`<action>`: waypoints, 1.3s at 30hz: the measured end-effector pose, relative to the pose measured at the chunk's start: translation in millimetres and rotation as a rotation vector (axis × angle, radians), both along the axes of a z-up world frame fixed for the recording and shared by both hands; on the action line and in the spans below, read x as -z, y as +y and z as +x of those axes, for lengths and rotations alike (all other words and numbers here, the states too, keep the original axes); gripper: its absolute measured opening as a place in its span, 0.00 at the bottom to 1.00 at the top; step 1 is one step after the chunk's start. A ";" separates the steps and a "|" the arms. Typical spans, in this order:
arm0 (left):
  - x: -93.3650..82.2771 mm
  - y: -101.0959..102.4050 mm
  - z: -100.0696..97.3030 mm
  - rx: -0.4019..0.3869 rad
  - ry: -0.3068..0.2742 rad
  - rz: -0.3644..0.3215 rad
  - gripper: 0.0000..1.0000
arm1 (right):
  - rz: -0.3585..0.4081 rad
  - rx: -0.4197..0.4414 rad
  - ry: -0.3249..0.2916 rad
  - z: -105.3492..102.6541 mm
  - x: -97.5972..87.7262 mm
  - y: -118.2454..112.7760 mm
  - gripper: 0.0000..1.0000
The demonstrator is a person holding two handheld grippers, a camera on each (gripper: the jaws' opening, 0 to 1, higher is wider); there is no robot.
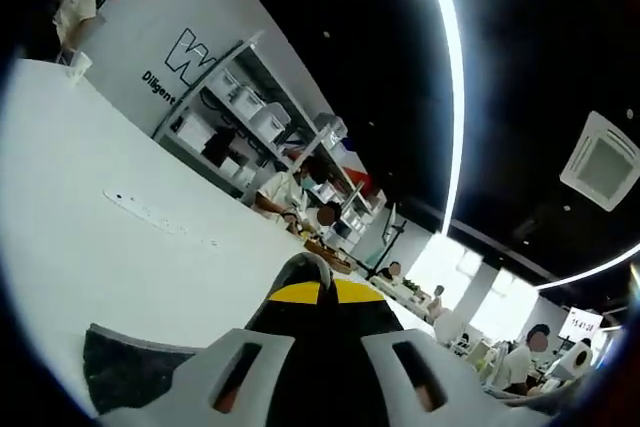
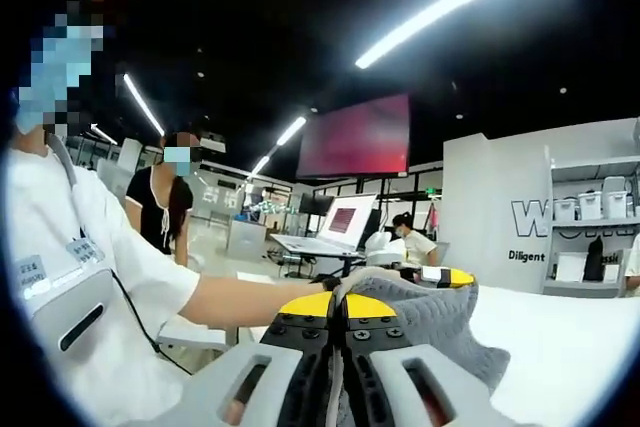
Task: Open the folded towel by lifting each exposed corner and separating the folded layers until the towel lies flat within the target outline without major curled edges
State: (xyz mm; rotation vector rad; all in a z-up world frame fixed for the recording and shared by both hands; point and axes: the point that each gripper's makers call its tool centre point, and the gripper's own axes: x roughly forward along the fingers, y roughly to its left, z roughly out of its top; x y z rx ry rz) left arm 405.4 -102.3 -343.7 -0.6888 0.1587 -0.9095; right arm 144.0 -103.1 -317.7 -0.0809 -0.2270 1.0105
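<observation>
Grey knit cloth, the towel [image 2: 425,322], bunches up in the lower middle of the right gripper view, rising from between the right gripper's [image 2: 338,309] yellow-tipped jaws, which are pinched together on its fabric. The towel drapes off to the right of the jaws, above the white table [image 2: 570,347] at lower right. A second yellow-tipped jaw [image 2: 447,275], the other gripper's, sits just behind the towel's top edge. A person in a white shirt [image 2: 75,277] fills the left of that view, forearm reaching to the jaws. A red screen [image 2: 355,135] hangs in the upper middle.

In the left gripper view, the left gripper [image 1: 325,287] rises from the bottom centre with its yellow tips pressed together; whether any cloth is caught between them I cannot tell. A dark patch of towel [image 1: 130,367] lies at lower left on the table [image 1: 90,207], which sweeps across the left half. Shelves [image 1: 250,117] with white boxes stand at upper middle, and a light strip [image 1: 450,77] curves down the right.
</observation>
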 end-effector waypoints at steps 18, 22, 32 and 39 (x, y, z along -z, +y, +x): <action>-7.7 -1.3 15.0 0.031 0.008 -0.017 0.00 | -0.012 0.058 -0.002 -2.0 3.8 -20.2 0.00; -10.8 -3.9 14.2 0.037 -0.001 -0.014 0.00 | -0.010 0.067 -0.006 -3.6 2.8 -26.1 0.00; -21.7 -16.9 14.0 0.060 -0.017 -0.027 0.00 | -0.014 0.092 -0.019 -7.6 0.4 -37.0 0.00; -27.4 -22.5 20.7 0.073 -0.030 -0.013 0.00 | -0.025 0.108 -0.026 -10.7 1.7 -41.7 0.00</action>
